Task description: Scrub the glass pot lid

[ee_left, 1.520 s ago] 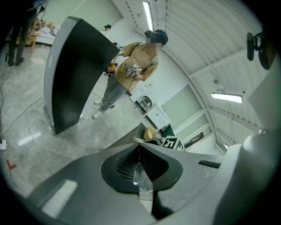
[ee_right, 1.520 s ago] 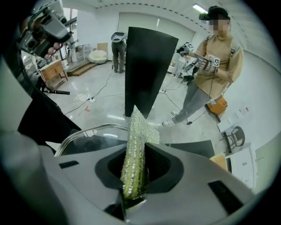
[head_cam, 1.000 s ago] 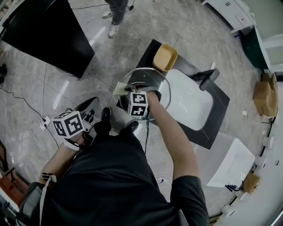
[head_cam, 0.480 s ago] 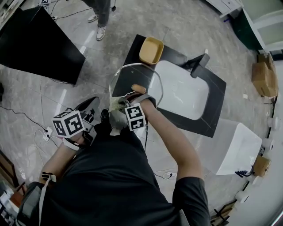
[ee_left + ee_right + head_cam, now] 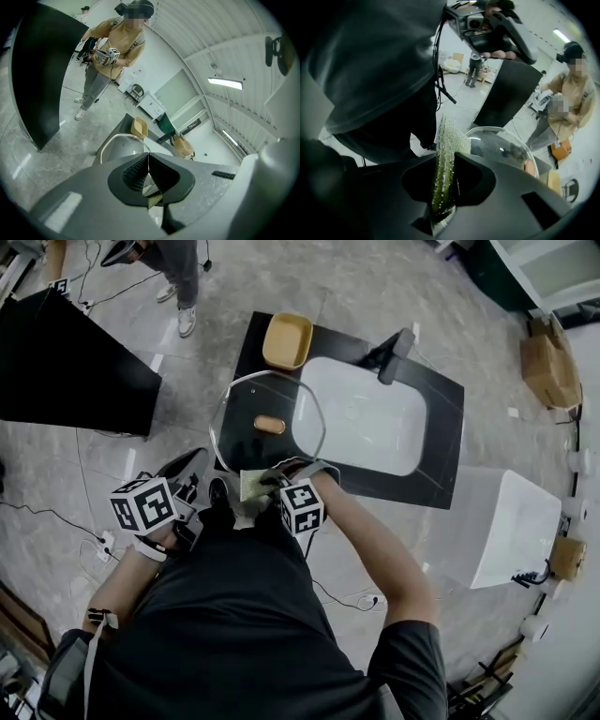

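Head view: the glass pot lid (image 5: pixel 246 409) hangs tilted in the air; the left gripper (image 5: pixel 192 486) meets its near-left rim, and the right gripper (image 5: pixel 267 486) holds a green sponge (image 5: pixel 250 486) at its near edge. Left gripper view: the jaws seem pressed together on the lid's rim; that pinch needs firmness. Right gripper view: the jaws pinch the sponge edge-on beside the lid; better to lay 1 flat face on the glass and press gently.
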{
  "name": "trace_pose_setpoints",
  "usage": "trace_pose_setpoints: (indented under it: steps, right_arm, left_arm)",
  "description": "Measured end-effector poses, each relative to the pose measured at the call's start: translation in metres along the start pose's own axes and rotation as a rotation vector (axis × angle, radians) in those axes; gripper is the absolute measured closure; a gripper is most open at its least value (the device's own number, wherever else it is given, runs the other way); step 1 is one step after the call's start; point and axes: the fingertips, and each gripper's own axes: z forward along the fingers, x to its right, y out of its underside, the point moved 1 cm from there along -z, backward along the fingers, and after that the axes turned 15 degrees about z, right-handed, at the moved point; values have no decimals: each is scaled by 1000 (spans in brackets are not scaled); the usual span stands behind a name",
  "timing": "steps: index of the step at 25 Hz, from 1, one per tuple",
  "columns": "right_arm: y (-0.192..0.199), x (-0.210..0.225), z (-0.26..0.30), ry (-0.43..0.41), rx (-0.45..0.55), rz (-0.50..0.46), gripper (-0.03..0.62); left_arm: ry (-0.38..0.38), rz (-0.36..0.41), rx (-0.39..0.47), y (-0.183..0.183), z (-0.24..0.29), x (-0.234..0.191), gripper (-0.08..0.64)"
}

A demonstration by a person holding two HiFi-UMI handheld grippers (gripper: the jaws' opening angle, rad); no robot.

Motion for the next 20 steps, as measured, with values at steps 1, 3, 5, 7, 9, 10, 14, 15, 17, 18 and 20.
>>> trace_pose_setpoints:
  steps: [1,3,5,7,9,10,14,15,17,18,20]
  right_arm:
    - [2,0,-4,5,23,56,537]
    - [3,7,-15,46,77,155,537]
    - [2,26,-29,141,125,219,537]
    - [3,53,-39,270,146,263,537]
    - [8,74,-39,364,132,300,537]
    - [11,81,-35,391,119,312,537]
    - [15,102,-19,507,91,304,537]
    - [14,105,-17,524,88,304,537]
    - [11,103,-11,525,75,305,537]
    - [10,100,-9,516,65,301,537]
    - [7,93,-5,487,59,293,537]
  left_arm:
    - [1,1,3,-1,0,1,558]
    - [-5,-3,13,-3,-1,-1,557]
    - [-18,-14,25,-3,-5,-6,558]
    - [-34,-29,38,-3,-10,-11,558]
    - [-47,-43,51,-2,-16,-14,557]
    - [-54,-49,58,-2,-19,-16,558]
    - [-86,-72,76,0,-30,-26,558]
    - [-93,-78,78,2,-33,-29,558]
    - [-105,-94,77,6,-38,-34,558]
    - [-108,-101,74,8,-39,-35,558]
    - [-110,-106,67,11,-40,-35,557]
